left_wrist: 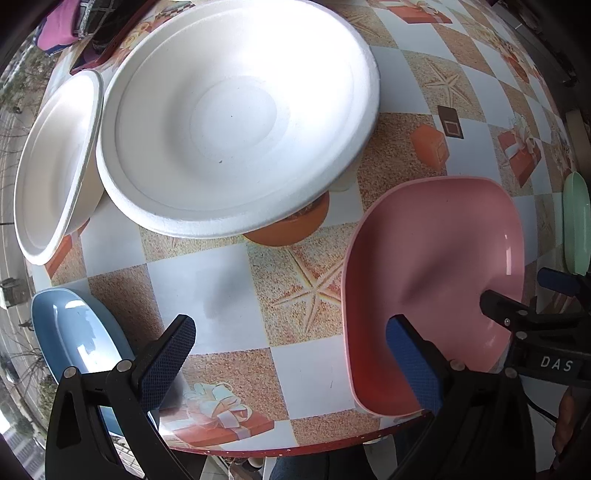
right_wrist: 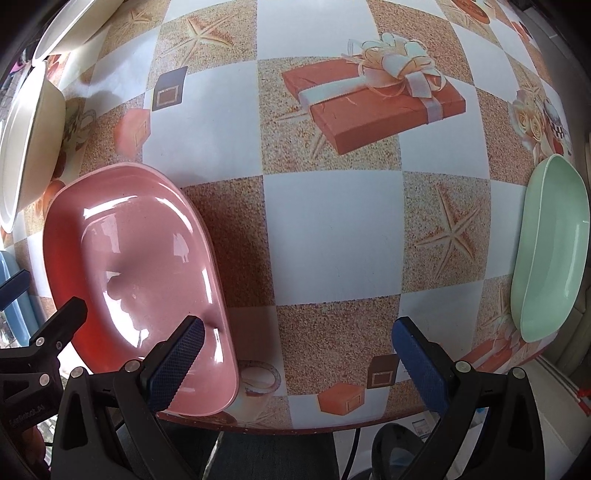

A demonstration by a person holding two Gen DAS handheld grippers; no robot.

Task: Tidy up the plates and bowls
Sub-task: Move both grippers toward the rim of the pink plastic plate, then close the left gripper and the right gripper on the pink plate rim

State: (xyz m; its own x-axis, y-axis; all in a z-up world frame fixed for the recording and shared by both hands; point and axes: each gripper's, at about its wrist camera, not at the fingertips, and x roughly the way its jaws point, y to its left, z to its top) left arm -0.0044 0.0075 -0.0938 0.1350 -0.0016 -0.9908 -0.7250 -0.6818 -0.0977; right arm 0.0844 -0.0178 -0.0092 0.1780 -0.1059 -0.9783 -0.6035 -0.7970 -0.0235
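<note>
A pink plate [left_wrist: 436, 280] lies at the table's near edge; it also shows in the right wrist view [right_wrist: 140, 266]. A large white foam plate [left_wrist: 236, 118] rests on an orange bowl [left_wrist: 291, 225]. A second white foam bowl [left_wrist: 55, 166] stands at its left. A blue plate [left_wrist: 77, 332] lies at the near left, a green plate [right_wrist: 550, 247] at the right. My left gripper [left_wrist: 291, 354] is open and empty, its right finger over the pink plate's near rim. My right gripper [right_wrist: 299, 362] is open and empty, its left finger over the pink plate.
The table [right_wrist: 332, 229] has a checked cloth with starfish and gift boxes. Its red front edge [left_wrist: 295, 448] runs just ahead of the grippers. The other gripper's fingers [left_wrist: 517, 314] show at the right of the left wrist view. Dark items [left_wrist: 96, 22] lie at the far left.
</note>
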